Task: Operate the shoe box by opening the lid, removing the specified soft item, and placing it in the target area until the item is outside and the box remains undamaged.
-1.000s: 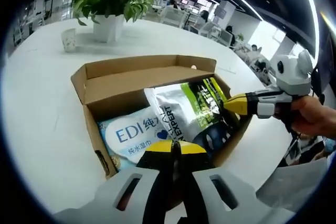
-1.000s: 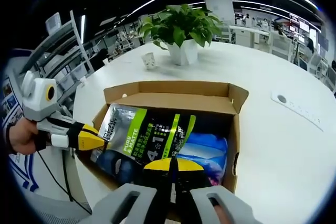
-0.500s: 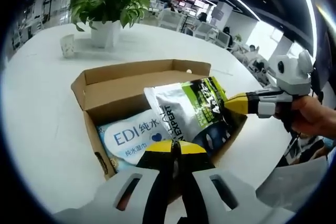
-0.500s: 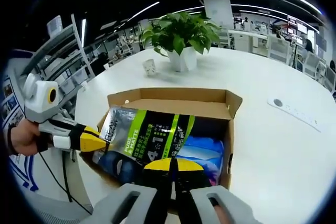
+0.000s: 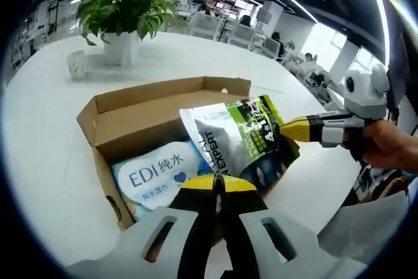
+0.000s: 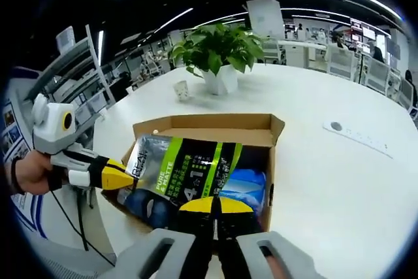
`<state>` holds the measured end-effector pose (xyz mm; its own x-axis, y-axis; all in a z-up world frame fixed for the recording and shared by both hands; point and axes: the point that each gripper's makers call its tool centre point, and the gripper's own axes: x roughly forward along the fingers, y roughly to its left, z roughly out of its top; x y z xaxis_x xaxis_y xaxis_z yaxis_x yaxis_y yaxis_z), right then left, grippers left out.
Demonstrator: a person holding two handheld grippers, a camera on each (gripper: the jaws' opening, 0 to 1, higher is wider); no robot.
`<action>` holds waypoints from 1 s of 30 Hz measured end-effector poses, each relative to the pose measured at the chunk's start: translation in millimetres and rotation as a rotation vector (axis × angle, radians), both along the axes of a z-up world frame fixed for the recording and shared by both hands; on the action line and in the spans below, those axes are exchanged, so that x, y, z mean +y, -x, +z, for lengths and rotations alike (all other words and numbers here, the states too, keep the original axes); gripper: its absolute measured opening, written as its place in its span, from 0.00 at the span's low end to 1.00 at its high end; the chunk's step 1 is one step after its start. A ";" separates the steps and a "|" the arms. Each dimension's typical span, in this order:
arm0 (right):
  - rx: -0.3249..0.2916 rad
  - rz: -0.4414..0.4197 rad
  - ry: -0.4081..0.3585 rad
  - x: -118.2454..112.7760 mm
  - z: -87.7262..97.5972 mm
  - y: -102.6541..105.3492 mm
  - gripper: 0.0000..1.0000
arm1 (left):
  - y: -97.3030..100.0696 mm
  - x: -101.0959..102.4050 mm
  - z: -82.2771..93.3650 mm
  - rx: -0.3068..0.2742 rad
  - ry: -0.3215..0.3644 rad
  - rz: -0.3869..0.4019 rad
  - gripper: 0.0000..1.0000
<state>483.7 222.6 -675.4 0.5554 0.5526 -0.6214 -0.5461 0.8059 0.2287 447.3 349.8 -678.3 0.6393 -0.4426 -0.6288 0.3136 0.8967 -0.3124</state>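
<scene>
Right gripper view: pouch (image 6: 186, 168) above open box (image 6: 215, 125) rim.

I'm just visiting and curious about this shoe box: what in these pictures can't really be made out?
- What lies deeper in the box: the green pouch and the blue wipes pack cover it, in both views.
- Near edge of the pouch: each view's own hand-held gripper covers it.
- Small cup by the plant: too small to see its contents.
</scene>
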 end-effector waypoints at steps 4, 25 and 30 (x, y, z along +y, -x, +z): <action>-0.006 -0.012 -0.005 -9.0 3.5 1.4 0.00 | -2.3 -7.3 1.7 -0.005 -0.001 -0.011 0.00; -0.015 -0.089 -0.029 -51.8 6.8 8.6 0.00 | -4.4 -48.6 9.1 -0.015 -0.010 -0.082 0.00; -0.020 -0.106 -0.032 -63.4 9.3 10.6 0.00 | -4.2 -59.9 9.7 -0.019 -0.013 -0.101 0.00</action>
<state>473.1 159.2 -666.1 0.6239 0.5098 -0.5923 -0.4632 0.8517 0.2452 451.5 289.9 -668.7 0.6036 -0.4973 -0.6232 0.4086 0.8641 -0.2938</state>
